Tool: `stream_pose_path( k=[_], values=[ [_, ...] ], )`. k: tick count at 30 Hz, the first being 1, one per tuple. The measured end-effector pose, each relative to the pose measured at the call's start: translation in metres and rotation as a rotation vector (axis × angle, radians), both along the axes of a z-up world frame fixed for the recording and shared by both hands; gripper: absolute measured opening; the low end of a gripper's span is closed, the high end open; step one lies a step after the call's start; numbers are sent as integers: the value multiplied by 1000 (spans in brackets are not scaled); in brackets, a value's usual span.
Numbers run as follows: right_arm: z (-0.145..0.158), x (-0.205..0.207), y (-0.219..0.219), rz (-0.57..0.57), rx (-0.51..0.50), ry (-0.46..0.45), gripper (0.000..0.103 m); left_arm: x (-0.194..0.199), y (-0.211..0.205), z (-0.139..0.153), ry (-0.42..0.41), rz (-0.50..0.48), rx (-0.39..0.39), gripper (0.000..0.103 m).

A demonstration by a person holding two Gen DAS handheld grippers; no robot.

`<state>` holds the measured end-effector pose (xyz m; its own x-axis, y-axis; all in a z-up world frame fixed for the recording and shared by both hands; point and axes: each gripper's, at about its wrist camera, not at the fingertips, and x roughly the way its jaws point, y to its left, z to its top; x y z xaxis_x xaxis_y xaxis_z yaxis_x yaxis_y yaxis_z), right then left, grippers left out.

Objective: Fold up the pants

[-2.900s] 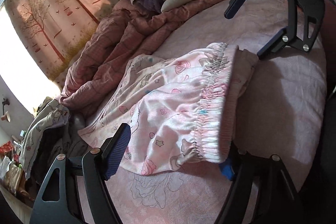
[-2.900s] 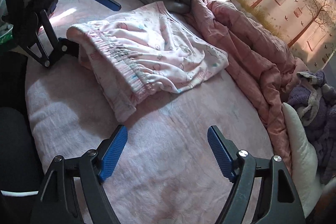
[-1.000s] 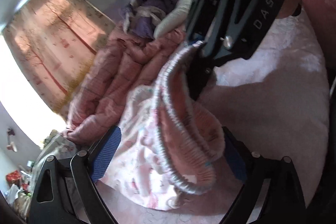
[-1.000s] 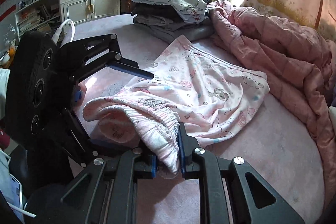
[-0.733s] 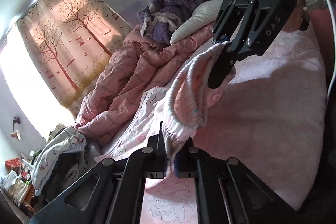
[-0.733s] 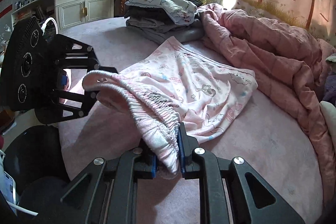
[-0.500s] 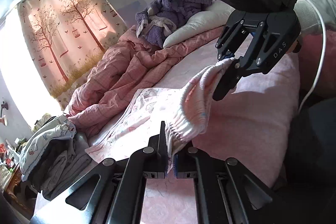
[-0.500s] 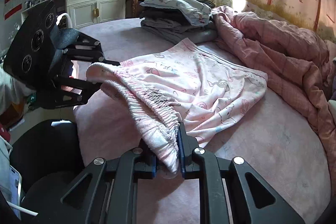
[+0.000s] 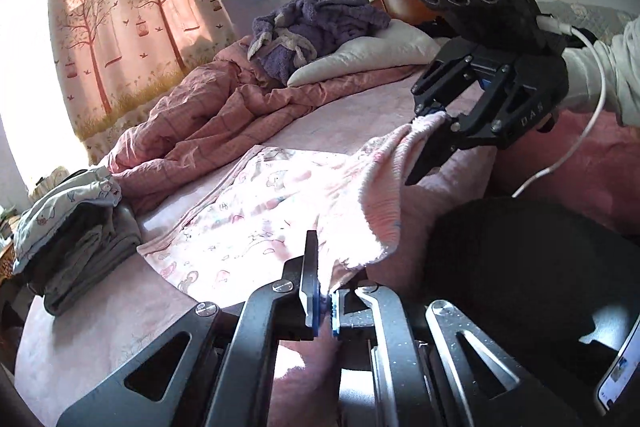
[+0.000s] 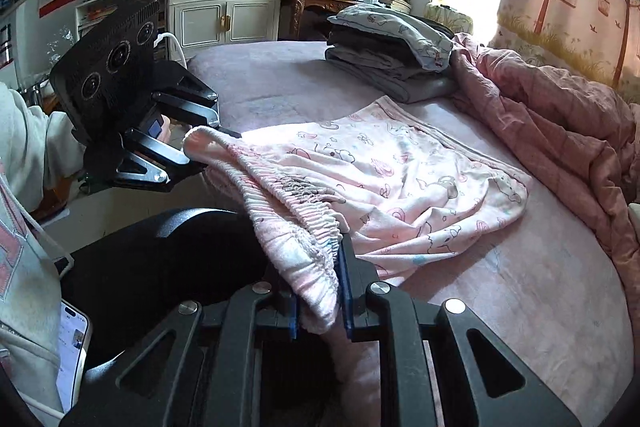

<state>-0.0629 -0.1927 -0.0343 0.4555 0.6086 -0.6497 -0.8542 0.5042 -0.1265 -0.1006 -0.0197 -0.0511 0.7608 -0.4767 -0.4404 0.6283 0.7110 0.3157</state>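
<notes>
Your left gripper (image 9: pixel 325 301) and right gripper (image 10: pixel 320 301) each pinch the waistband (image 10: pixel 288 199) at bottom centre. The pants (image 10: pixel 400 179) look soft, light and floppy; keep gripping the thick elastic corners.

Pants on the bed, waistband lifted at its near edge

On the bed (image 10: pixel 280 75), the pants (image 10: pixel 400 179) lie between the folded clothes pile (image 10: pixel 392 47) behind them and the quilt (image 10: pixel 560 115) beside them. Left gripper (image 10: pixel 212 143) and right gripper (image 10: pixel 320 299) hold opposite waistband ends off the bed.

Pants (image 9: pixel 280 211) waistband corner hidden between left tool (image 9: pixel 325 301) pads, phone (image 10: pixel 72 355) screen unreadable, cut by sweatshirt
</notes>
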Motion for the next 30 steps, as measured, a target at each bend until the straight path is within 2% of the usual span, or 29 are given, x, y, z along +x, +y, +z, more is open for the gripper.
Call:
stream_pose_path(
  k=[7, 10, 12, 15, 18, 23, 25, 28, 29, 30],
  values=[
    [9, 34, -10, -129, 108, 40, 17, 30, -7, 9, -2, 91, -75, 4],
    [10, 43, -10, -170, 125, 17, 17, 44, -11, 9, 0, 131, -82, 4],
    [9, 52, -10, -195, 134, 12, 20, 53, -9, 9, 20, 159, -99, 4],
    [6, 71, -11, -233, 157, 46, 29, 68, -3, 6, 47, 209, -108, 4],
    [5, 90, -13, -289, 181, 40, 29, 83, 3, 0, 72, 265, -109, 4],
    [-1, 118, -16, -357, 228, 84, 27, 111, 10, -9, 136, 340, -115, 4],
    [-5, 125, -16, -390, 225, 75, 17, 121, 13, -12, 170, 363, -128, 8],
    [-10, 132, -18, -392, 260, 126, 16, 129, 16, -16, 210, 368, -143, 11],
    [-11, 132, -20, -389, 274, 139, 17, 131, 16, -16, 215, 375, -140, 16],
    [-12, 132, -22, -389, 290, 146, 17, 132, 16, -16, 214, 391, -138, 29]
  ],
)
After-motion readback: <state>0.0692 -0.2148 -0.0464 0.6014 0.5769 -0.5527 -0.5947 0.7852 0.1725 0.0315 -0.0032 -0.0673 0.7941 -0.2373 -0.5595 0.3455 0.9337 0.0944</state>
